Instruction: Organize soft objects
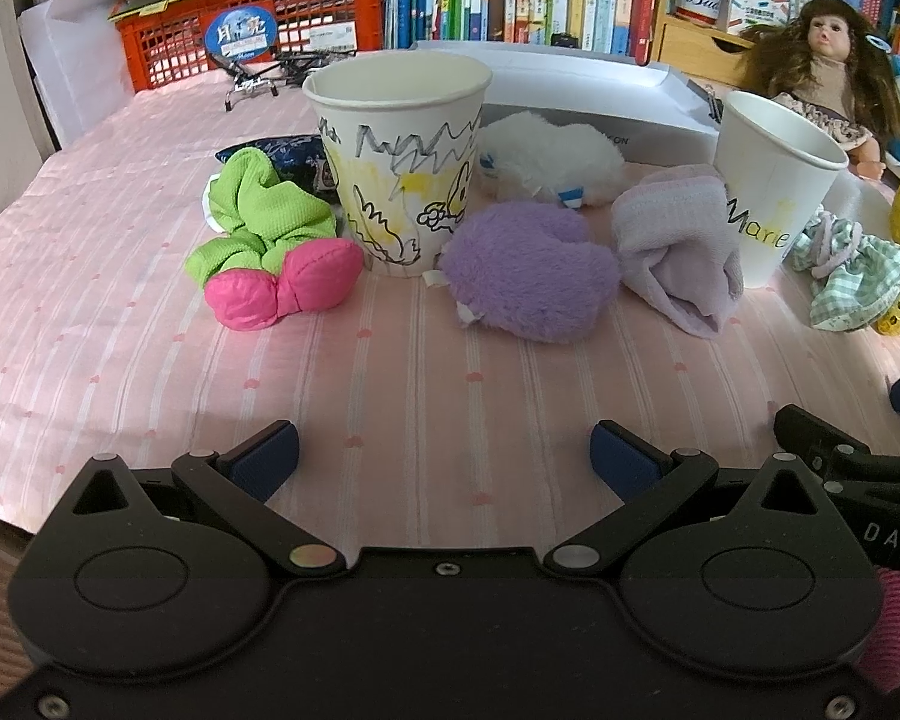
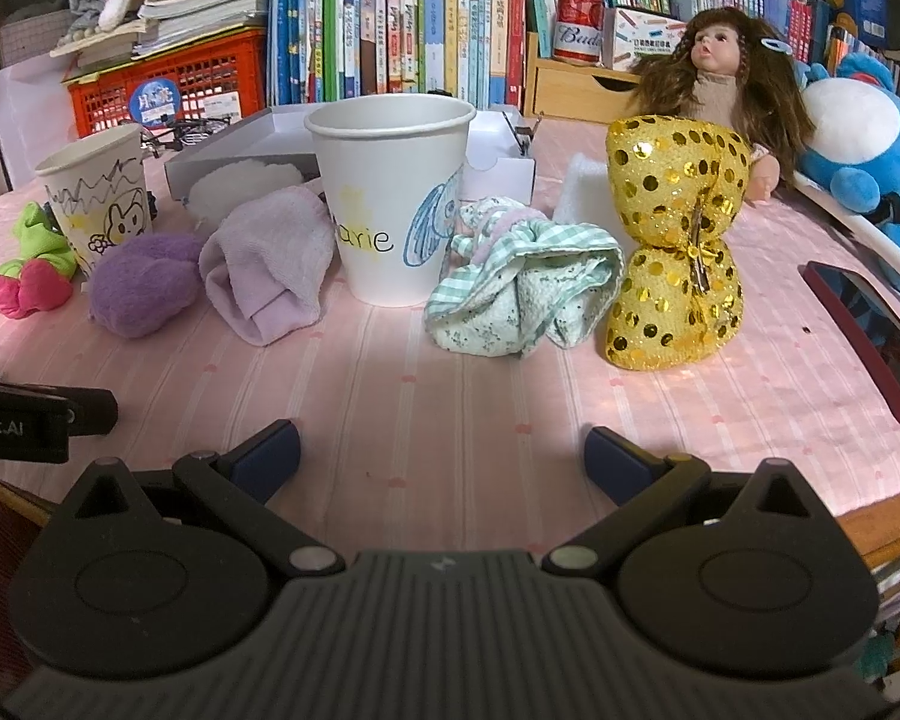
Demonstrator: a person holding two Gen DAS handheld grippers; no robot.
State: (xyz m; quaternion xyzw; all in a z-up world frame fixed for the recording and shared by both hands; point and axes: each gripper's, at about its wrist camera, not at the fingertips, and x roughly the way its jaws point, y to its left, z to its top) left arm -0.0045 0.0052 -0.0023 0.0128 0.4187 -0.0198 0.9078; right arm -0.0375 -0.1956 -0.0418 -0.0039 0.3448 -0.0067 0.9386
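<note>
- Pink striped cloth (image 2: 450,396) covers the table, backed by a wall of books (image 2: 414,30), an orange crate (image 2: 198,78) and a doll (image 2: 714,60).
- Both tools are seen low at the near edge: the left gripper (image 1: 444,456) and the right gripper (image 2: 444,456) are each spread wide, with nothing between the blue pads.
- The soft things are strewn around two paper cups: a green-and-pink bundle (image 1: 264,240) left of the drawn cup (image 1: 399,162), a purple plush (image 1: 528,273) and a lilac towel (image 1: 678,240) between the cups, a white plush (image 1: 552,156) behind them.
- Right of the "Marie" cup (image 2: 390,198), a checked cloth (image 2: 522,294) lies crumpled, touching a sequin bow (image 2: 675,240) standing upright (glossy, stiff-looking, pinched at the waist).
- Textures differ: the plushes are fuzzy and rounded, the towel is looped terry, folded loosely, and the pink lobes look smooth and padded.
- The cups are thin, light paper, and could probably be tipped or shoved if a neighbouring piece is dragged out sideways, since the towel leans on one.
- Limp cloth may be pinched by one layer only, so that it unfolds and trails when lifted.
- The bow might be toppled if the checked cloth is pulled from beside it.
- A phone (image 2: 870,330) at the right edge could be knocked by a wide sweep.
</note>
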